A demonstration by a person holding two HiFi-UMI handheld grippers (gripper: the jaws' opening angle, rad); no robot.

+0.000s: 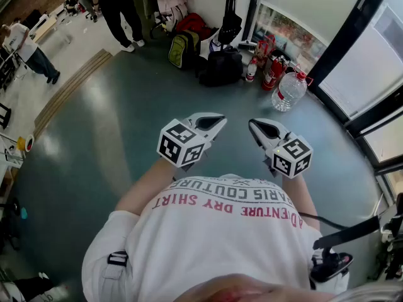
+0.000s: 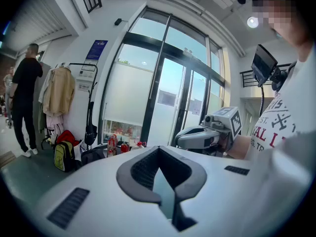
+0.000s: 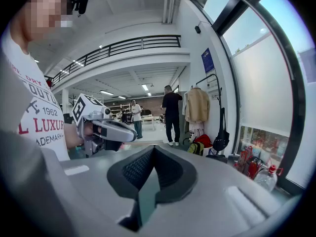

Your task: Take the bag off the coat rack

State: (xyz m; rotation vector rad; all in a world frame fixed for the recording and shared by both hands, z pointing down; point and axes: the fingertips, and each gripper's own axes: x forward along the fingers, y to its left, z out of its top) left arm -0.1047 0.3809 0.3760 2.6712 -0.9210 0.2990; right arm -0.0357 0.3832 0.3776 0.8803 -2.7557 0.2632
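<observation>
The blue-green floor (image 1: 126,124) spreads out wide, and tall glass doors (image 2: 163,83) run along the far wall. A person in a white printed shirt (image 1: 220,231) stands in the open part of it, well back from that wall, with a tool held out in front of the chest in each hand.

The coat rack (image 2: 93,95) stands against the wall beside the glass. A tan jacket (image 2: 59,90) hangs on it, and the black bag (image 2: 90,132) hangs low from the side nearest the doors, far out of reach of both tools. Someone in black clothes (image 2: 24,98) stands just beside the rack.

On the floor below it lie a black backpack (image 1: 221,67), a green and yellow backpack (image 1: 182,48) and a red bag (image 1: 192,22). Nearer the window stand red fire extinguishers (image 1: 272,71) and a big clear water bottle (image 1: 289,90).

The left hand-held gripper (image 1: 221,121) and the right hand-held gripper (image 1: 253,124) are side by side, slightly apart, and tilted a little downward. Each has its jaws together, with nothing between them.
</observation>
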